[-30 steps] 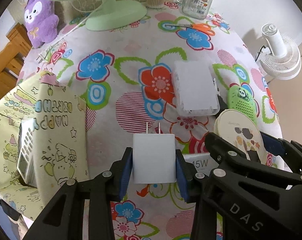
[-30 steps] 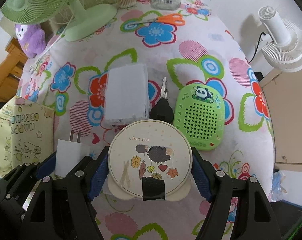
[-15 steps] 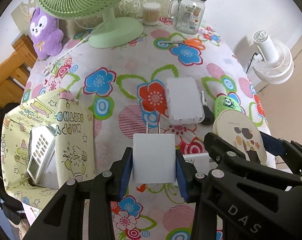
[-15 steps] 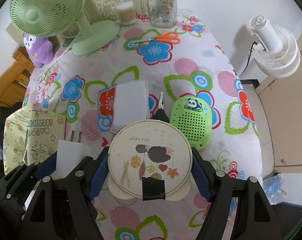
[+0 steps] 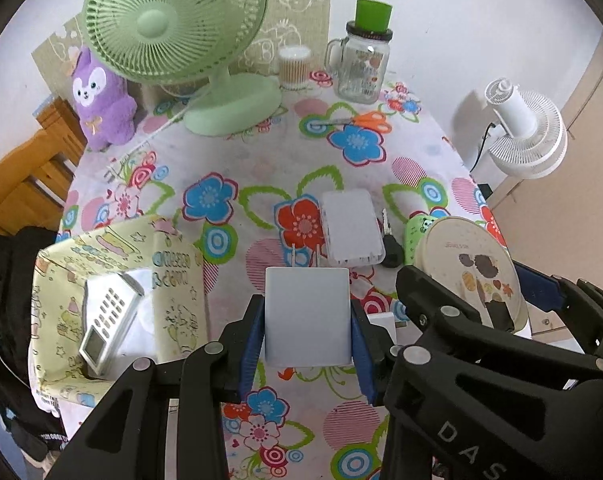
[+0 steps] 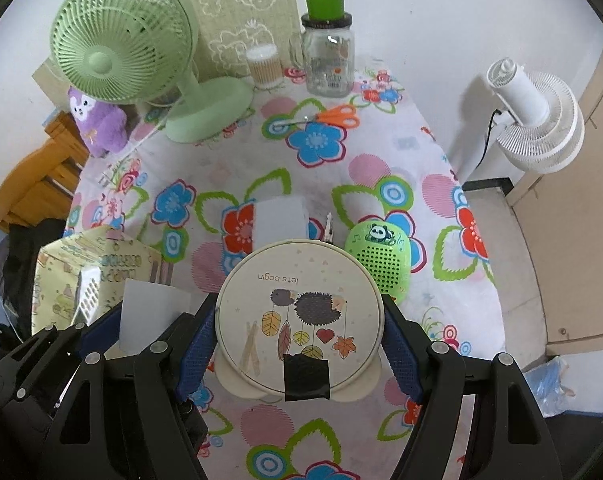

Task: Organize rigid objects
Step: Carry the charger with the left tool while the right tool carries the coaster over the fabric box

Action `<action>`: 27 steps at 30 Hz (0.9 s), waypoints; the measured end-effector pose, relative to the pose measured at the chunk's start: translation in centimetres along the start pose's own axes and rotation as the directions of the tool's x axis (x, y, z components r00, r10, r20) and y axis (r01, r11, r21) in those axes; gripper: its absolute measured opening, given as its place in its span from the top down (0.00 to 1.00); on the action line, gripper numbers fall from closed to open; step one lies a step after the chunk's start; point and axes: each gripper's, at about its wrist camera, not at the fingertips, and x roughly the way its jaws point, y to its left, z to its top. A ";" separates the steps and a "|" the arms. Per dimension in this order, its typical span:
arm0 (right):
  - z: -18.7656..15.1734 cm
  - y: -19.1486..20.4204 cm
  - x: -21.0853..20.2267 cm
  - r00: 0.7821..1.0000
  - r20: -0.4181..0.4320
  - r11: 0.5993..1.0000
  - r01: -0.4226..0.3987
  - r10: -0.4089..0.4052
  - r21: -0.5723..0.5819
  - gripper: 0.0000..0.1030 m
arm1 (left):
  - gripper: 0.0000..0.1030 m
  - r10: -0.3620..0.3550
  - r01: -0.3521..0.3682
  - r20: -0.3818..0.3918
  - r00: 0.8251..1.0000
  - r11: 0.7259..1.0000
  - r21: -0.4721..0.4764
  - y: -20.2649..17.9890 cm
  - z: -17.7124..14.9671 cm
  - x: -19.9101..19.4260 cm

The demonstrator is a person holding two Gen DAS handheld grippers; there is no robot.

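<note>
With the charger (image 5: 307, 316) clamped in the left gripper (image 5: 306, 334) and the round tin (image 6: 299, 314) in the wide-set right gripper (image 6: 299, 334), both are best carried level to the gift bag (image 5: 61, 300) and released singly.

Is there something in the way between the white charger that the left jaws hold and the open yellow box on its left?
Nothing visible does. The white charger is held above the table, and the yellow box is open at the top beside it. A calculator already lies inside, but free room shows next to it.
</note>
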 end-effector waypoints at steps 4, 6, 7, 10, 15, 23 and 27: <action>-0.1 0.2 -1.1 1.000 0.019 1.000 0.000 0.000 0.004 0.25 | 0.60 -0.002 0.002 0.018 1.000 1.000 0.007 0.1 0.0 -1.0; -0.2 0.3 -1.7 1.000 0.029 1.000 0.002 -0.002 0.007 0.25 | 0.60 -0.004 0.003 0.027 1.000 1.000 0.012 0.2 -0.1 -1.6; -0.2 0.4 -1.9 0.999 0.033 1.000 0.002 -0.002 0.008 0.25 | 0.60 -0.004 0.004 0.031 0.999 1.000 0.014 0.2 -0.1 -1.8; -0.3 0.6 -2.7 0.999 0.043 1.000 0.006 -0.006 0.006 0.25 | 0.60 -0.011 0.011 0.041 0.999 1.000 0.018 0.2 -0.2 -2.5; -0.5 1.0 -3.9 0.998 0.064 1.000 0.014 -0.015 0.005 0.25 | 0.60 -0.025 0.023 0.061 0.998 0.999 0.025 0.4 -0.3 -3.6; -0.7 1.9 -5.3 0.996 0.091 1.000 0.025 -0.025 0.006 0.25 | 0.60 -0.040 0.037 0.087 0.995 0.999 0.029 1.0 -0.4 -4.7; -0.9 2.5 -5.7 0.995 0.098 1.000 0.026 -0.026 0.008 0.25 | 0.60 -0.040 0.037 0.094 0.995 0.999 0.032 1.6 -0.6 -5.1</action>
